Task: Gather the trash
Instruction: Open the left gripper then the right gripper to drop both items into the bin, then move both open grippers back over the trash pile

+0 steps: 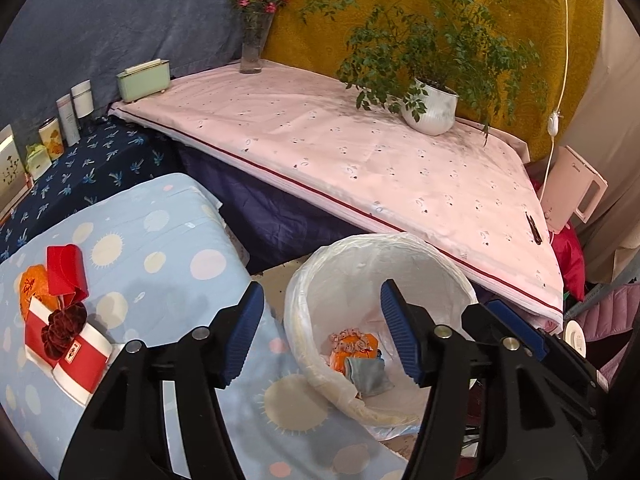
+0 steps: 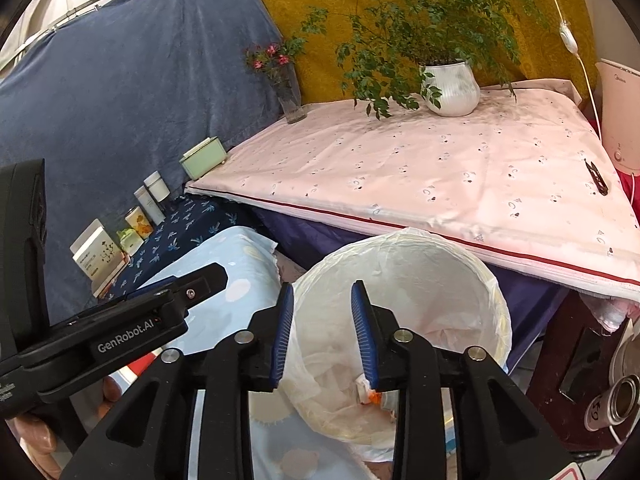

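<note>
So the bin (image 1: 380, 320) with its white plastic liner sits low in the middle of both views, and down at the bottom of it I can see an orange wrapper (image 1: 352, 346) with a small grey pouch (image 1: 368, 374) lying against it. My left claw (image 1: 322, 338) is spread wide with nothing between the pads, hanging over the bin's left rim, and my right claw (image 2: 322, 338) is parted too, empty, right above the bin mouth. More trash is on the blue dotted bed (image 1: 160, 248) at lower left: a red box (image 1: 66, 274) and a red-and-white carton (image 1: 70, 350). Behind the bin there's the pink-covered tabletop (image 1: 360, 152) with a potted plant (image 1: 430, 106) and a flower vase (image 1: 252, 46).
</note>
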`<state>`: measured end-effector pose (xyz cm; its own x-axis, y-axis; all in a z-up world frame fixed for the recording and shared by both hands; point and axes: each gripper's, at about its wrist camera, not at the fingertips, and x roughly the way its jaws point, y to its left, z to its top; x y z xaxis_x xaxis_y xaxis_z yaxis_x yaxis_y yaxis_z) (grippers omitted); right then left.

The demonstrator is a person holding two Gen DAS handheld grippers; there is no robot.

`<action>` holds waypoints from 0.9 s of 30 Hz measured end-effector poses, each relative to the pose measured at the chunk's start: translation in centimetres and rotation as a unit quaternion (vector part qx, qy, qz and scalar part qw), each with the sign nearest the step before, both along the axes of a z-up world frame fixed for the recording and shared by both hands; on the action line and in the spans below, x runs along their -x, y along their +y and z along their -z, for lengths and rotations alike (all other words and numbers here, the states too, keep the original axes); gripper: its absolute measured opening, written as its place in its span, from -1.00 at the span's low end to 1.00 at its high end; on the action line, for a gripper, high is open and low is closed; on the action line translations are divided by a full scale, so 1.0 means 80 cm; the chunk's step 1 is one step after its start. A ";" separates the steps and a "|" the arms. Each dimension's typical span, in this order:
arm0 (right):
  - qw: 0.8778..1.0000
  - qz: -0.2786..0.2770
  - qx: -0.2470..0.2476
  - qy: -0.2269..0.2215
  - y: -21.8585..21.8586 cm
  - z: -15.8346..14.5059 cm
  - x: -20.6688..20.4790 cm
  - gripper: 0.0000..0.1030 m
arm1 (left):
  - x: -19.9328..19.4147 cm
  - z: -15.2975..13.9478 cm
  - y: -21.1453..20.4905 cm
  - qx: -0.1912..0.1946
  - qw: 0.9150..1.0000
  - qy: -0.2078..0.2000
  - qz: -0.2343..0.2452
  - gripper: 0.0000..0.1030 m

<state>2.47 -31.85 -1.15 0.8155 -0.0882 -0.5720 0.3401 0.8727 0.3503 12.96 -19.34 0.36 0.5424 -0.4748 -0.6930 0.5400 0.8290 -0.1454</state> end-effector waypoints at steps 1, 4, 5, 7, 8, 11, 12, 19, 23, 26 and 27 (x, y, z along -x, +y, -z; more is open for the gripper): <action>1.000 -0.002 0.000 -0.001 0.003 -0.001 0.000 -0.36 | 0.000 0.000 0.004 0.001 1.000 0.000 -0.003 0.16; 1.000 -0.012 0.004 -0.001 0.016 -0.004 -0.003 -0.36 | -0.001 0.000 0.020 0.005 1.000 -0.002 -0.017 0.24; 1.000 -0.017 0.006 0.000 0.022 -0.005 -0.005 -0.36 | -0.002 0.000 0.026 0.006 1.000 -0.001 -0.021 0.24; 1.000 -0.024 0.007 0.000 0.033 -0.006 -0.008 -0.35 | -0.006 0.001 0.040 0.008 0.999 0.002 -0.032 0.24; 1.000 -0.028 0.007 0.001 0.037 -0.007 -0.010 -0.35 | -0.007 0.002 0.046 0.009 0.999 0.003 -0.036 0.24; 0.999 -0.039 0.010 0.002 0.054 -0.009 -0.015 -0.35 | -0.012 0.001 0.068 0.014 0.999 0.005 -0.051 0.24; 0.999 -0.043 0.012 0.003 0.060 -0.009 -0.017 -0.33 | -0.013 0.002 0.075 0.015 0.998 0.005 -0.056 0.24; 0.998 -0.067 0.019 0.004 0.098 -0.015 -0.029 -0.24 | -0.020 0.007 0.129 0.021 0.995 0.011 -0.093 0.33; 0.996 -0.087 0.023 0.008 0.126 -0.015 -0.038 -0.24 | -0.022 0.010 0.163 0.022 0.993 0.008 -0.118 0.41; 0.994 -0.105 0.023 0.012 0.148 -0.013 -0.044 -0.24 | -0.027 0.017 0.194 0.024 0.990 0.014 -0.140 0.41; 0.994 -0.110 0.023 0.013 0.154 -0.014 -0.047 -0.24 | -0.030 0.021 0.207 0.023 0.988 0.017 -0.150 0.41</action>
<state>6.20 -19.53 -0.07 0.8032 0.0631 -0.5924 0.1483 0.9419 0.3013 15.33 -2.79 -1.32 0.6404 -0.3273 -0.6948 0.2657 0.9432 -0.1994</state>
